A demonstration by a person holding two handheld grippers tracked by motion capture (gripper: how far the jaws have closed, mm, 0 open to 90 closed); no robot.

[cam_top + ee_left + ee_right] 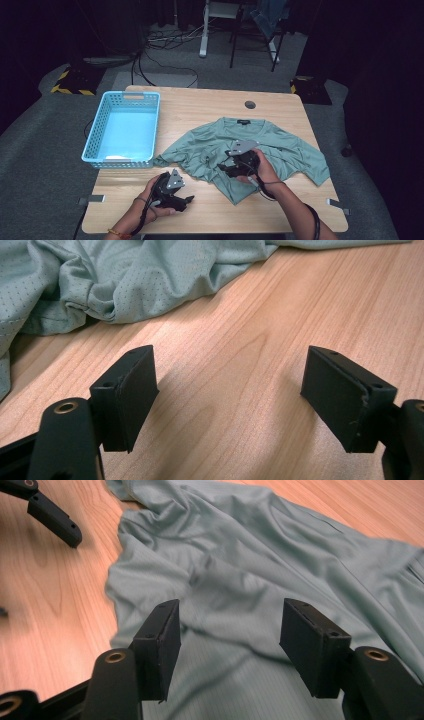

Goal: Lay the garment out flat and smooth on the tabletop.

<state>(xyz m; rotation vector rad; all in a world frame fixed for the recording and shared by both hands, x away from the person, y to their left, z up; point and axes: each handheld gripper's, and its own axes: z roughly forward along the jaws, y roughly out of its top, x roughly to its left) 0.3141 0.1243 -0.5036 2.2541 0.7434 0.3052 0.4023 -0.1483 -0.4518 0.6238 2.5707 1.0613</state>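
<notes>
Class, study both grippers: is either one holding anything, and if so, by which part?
Nothing is held. The left gripper stands open above bare table, beside the green T-shirt. The right gripper stands open over the shirt, no cloth between its jaws.

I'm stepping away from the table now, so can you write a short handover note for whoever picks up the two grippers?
Left hand-held gripper: open, empty, over bare table just short of the shirt's crumpled edge.
Right hand-held gripper: open, empty, over the green T-shirt.
The shirt lies rumpled mid-table, collar away from the person, lower part bunched.
Blue basket sits to the shirt's left with nothing in it.
Done: nothing folded or gripped.
Left: probably grasp the shirt, flatten and fold it, perhaps put it in the basket.
</notes>
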